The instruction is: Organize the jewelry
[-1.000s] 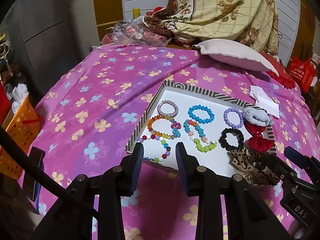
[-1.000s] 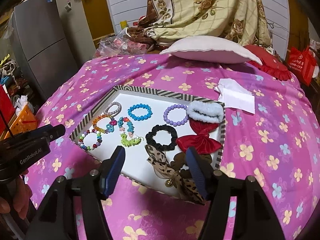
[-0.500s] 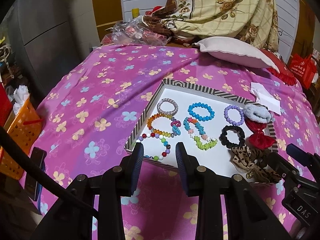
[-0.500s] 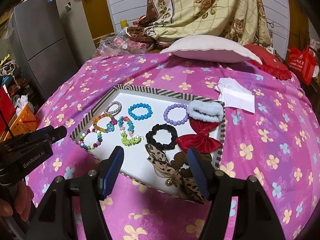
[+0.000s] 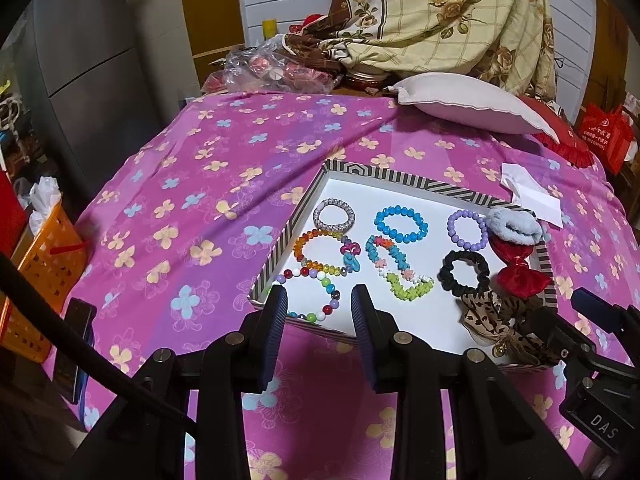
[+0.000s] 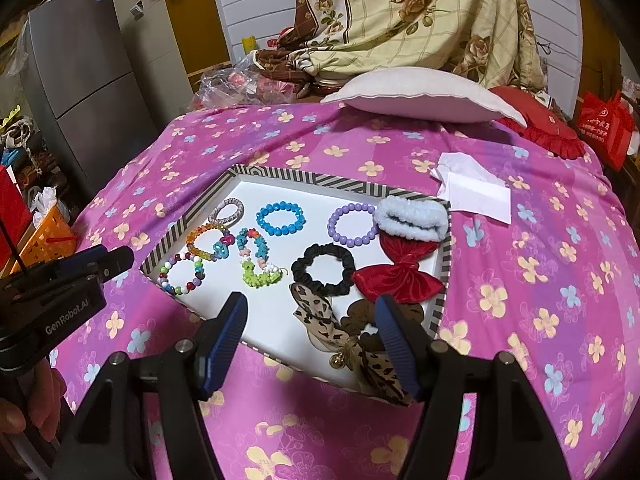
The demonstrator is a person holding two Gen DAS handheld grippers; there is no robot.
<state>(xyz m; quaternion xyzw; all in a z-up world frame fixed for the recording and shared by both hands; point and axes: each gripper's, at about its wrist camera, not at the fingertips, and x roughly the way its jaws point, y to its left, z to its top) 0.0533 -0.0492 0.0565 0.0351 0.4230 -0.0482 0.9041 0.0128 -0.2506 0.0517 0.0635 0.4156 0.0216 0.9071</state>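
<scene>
A striped-rim white tray (image 5: pixel 400 181) (image 6: pixel 320 179) lies on the pink flowered cloth. It holds several bead bracelets, among them a multicolour one (image 5: pixel 310 294) (image 6: pixel 182 274), a blue one (image 5: pixel 401 224) (image 6: pixel 281 218) and a purple one (image 6: pixel 352 225). It also holds a black scrunchie (image 6: pixel 323 269), a white scrunchie (image 6: pixel 412 218), a red bow (image 6: pixel 400 276) and a leopard bow (image 6: pixel 320 312). My left gripper (image 5: pixel 319 300) is open and empty over the tray's near left corner. My right gripper (image 6: pixel 310 308) is open wide and empty above the leopard bow.
A pale pillow (image 5: pixel 464 102) and a red cushion (image 6: pixel 540 128) lie at the far edge, with a white tissue (image 6: pixel 472 192) right of the tray. An orange basket (image 5: pixel 36 264) and a grey fridge (image 6: pixel 88 80) stand at the left.
Both views have shifted slightly back and up from the tray. Both grippers stay open and nothing in the tray has moved.
</scene>
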